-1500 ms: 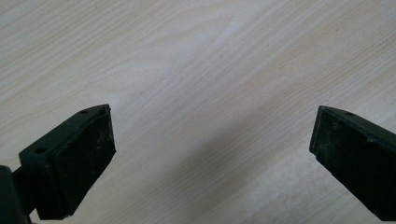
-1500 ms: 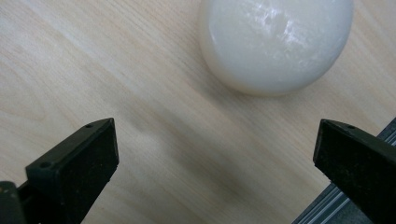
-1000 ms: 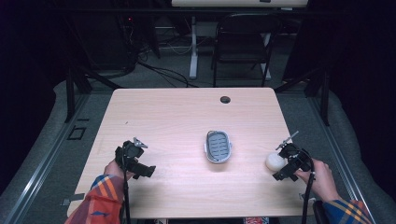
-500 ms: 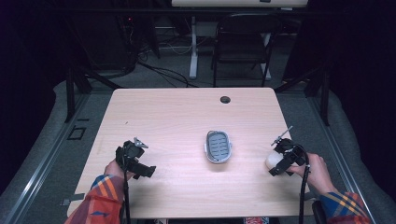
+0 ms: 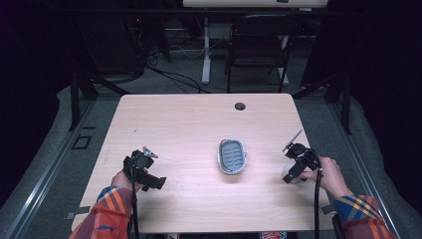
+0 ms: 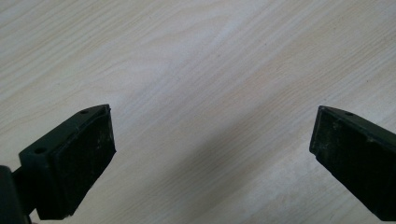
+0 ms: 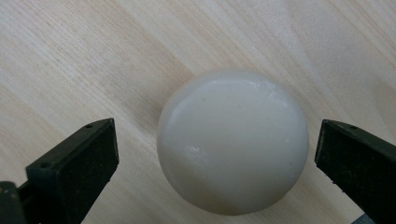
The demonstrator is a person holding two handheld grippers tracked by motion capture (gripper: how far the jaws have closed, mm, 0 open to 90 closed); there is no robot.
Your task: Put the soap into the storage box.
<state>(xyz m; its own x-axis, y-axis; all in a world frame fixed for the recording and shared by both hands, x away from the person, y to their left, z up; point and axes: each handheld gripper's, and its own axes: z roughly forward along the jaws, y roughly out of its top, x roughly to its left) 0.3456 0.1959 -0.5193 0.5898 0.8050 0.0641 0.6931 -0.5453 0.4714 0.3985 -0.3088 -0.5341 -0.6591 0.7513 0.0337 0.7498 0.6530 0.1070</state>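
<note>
- Two grippers are over the worktop (image 5: 189, 124); the right gripper (image 7: 217, 154) has come down by the right edge, fingers (image 7: 74, 163) wide to either side of the white soap bar (image 7: 233, 140), not touching it.
- A second ago the bar looked lifted and gripped; now it lies on the wood, so it seems set down or about to be re-gripped.
- Grey soap dish (image 5: 232, 156) sits empty mid-worktop, well apart.
- Left gripper (image 6: 210, 154) stays near the front-left corner, fingers wide, holding nothing.

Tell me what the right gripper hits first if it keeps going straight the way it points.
Most likely the white soap bar, lying on the table between the open jaws of the right gripper, which do not touch it.
</note>
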